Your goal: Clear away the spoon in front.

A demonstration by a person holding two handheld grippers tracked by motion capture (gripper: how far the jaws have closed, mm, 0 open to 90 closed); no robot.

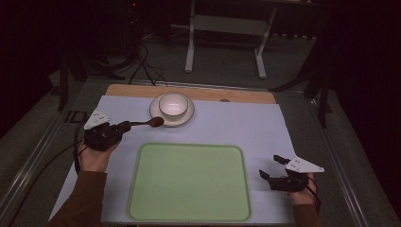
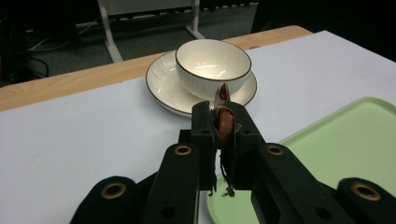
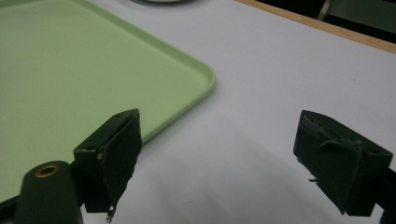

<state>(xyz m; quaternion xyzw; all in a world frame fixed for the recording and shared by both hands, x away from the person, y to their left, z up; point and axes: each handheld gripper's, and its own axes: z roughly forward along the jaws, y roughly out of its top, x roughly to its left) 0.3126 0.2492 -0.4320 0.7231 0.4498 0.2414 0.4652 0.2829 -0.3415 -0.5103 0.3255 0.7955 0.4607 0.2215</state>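
Your left gripper (image 1: 124, 126) is clamping the handle of a brown spoon (image 1: 150, 123), jaws closed tight on it, and the spoon's bowl is hovering at the near left rim of the white saucer (image 1: 187, 115) carrying the white bowl (image 1: 173, 104). The green tray (image 1: 189, 182) is sitting centrally, with bare white mat (image 1: 236, 125) lying between tray and saucer. Your right gripper (image 1: 272, 166) is resting just beyond the tray's right edge, jaws spread wide and holding nothing. No legible writing is showing.

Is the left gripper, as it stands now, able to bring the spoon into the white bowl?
Probably yes. The left gripper is shut on the spoon, whose head already lies at the saucer rim, and nothing stands between it and the bowl.
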